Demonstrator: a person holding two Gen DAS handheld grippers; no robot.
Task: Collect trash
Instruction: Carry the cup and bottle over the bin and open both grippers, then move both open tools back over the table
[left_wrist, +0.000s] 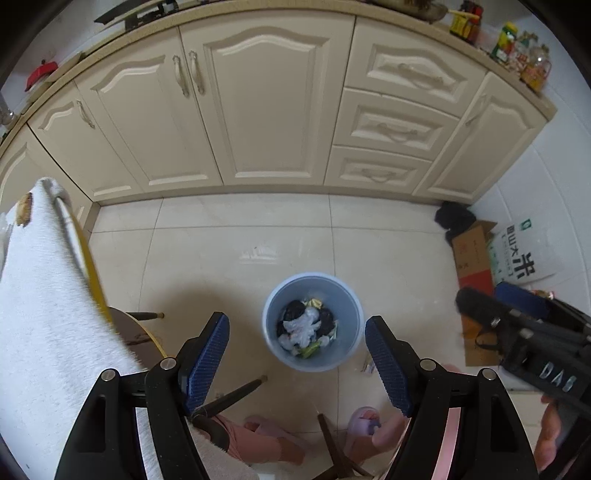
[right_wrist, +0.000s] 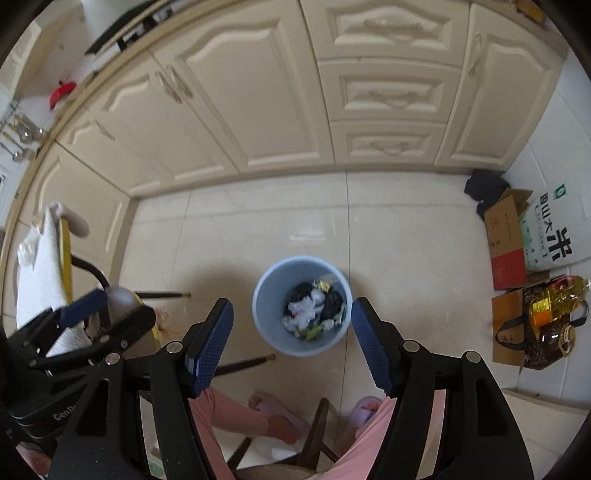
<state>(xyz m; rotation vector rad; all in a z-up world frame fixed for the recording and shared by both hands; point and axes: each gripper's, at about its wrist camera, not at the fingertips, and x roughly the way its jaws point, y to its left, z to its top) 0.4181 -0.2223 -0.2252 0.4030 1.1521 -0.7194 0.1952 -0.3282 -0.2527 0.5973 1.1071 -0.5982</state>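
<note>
Left wrist view: bin (left_wrist: 313, 322) was seen straight below and ahead, centred between the left gripper (left_wrist: 297, 363) fingers, spread wide, nothing held. Right gripper (right_wrist: 291, 345) was likewise wide, empty, framing the bin (right_wrist: 302, 305); neither was clearly nearer. "DAS" and "GenRo…" were read on gripper bodies; sack (right_wrist: 550, 229) print was not made out.

Tiled floor (left_wrist: 221, 258): blue bin (left_wrist: 345, 354), cardboard box (left_wrist: 474, 254).

I'm in a home kitchen: cream cabinets (left_wrist: 258, 103) at twelve o'clock, sauce bottles (left_wrist: 517, 48) at two, tiled floor (left_wrist: 221, 258) below.
</note>
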